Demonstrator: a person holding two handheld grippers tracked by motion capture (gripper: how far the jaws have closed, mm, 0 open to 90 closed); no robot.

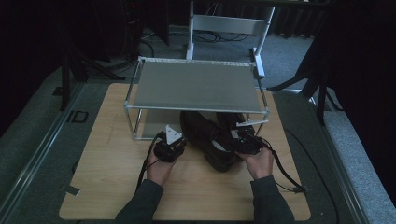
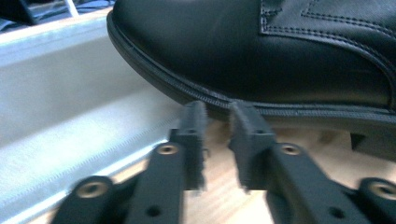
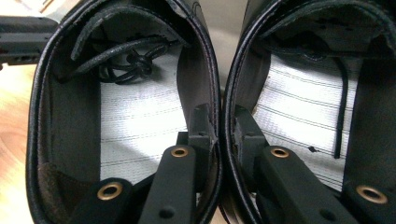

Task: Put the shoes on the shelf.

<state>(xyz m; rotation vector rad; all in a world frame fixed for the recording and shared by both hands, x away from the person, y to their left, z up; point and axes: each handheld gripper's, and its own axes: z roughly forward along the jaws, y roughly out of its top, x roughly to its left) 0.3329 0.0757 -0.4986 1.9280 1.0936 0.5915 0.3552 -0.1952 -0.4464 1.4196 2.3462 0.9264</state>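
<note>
A pair of black leather lace-up shoes lies on the wooden table (image 1: pixel 116 186), toes under a metal rack. The left shoe (image 1: pixel 201 133) and right shoe (image 1: pixel 232 122) sit side by side. My right gripper (image 3: pixel 223 116) is shut on the two adjoining collar walls: one jaw inside the left shoe (image 3: pixel 135 121), the other inside the right shoe (image 3: pixel 303 126). In the high view my right gripper (image 1: pixel 235 141) is at the heels. My left gripper (image 1: pixel 183 140) is beside the left shoe. Its jaws (image 2: pixel 217 112) stand a narrow gap apart with nothing between, tips at the sole edge of the shoe (image 2: pixel 261 51).
A two-level metal shelf rack (image 1: pixel 196 86) stands at the table's far middle; its lower shelf (image 2: pixel 70 107) runs beside the shoe's toe. Cables trail from both grippers over the table. A white metal frame (image 1: pixel 229 23) stands on the floor behind.
</note>
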